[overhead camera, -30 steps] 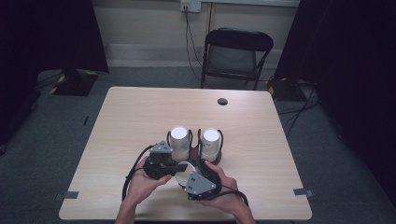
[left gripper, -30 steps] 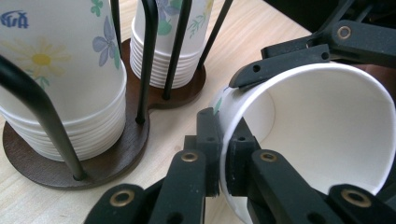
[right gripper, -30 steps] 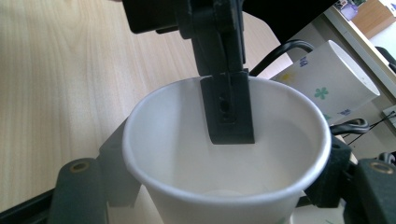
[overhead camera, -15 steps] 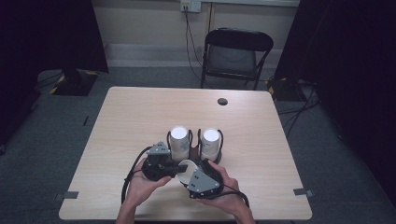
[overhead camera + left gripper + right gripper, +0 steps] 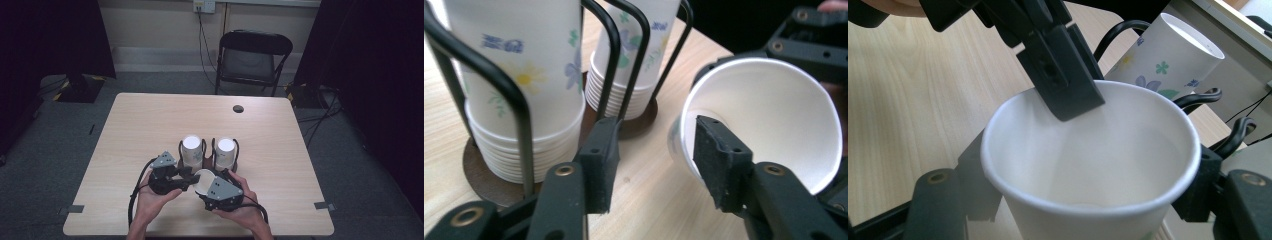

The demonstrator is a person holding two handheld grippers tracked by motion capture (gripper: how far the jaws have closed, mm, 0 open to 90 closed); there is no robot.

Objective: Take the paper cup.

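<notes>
R gripper [image 5: 206, 181] clenched on cup [image 5: 1088, 165], held just above worktop [image 5: 150, 120] near its front edge. L gripper [image 5: 651, 150] released, one finger [image 5: 716, 160] inside cup rim. Just beyond: two cup stacks [image 5: 192, 150] in racks; far worktop roomy.

Cup [image 5: 202, 179] before two cup stacks [image 5: 192, 150].

The white paper cup [image 5: 769, 125] looks matt and smooth inside; the black bent-wire cup rack [image 5: 611, 45] shines glossy; the pale wood-grain table [image 5: 150, 130] looks smooth.
</notes>
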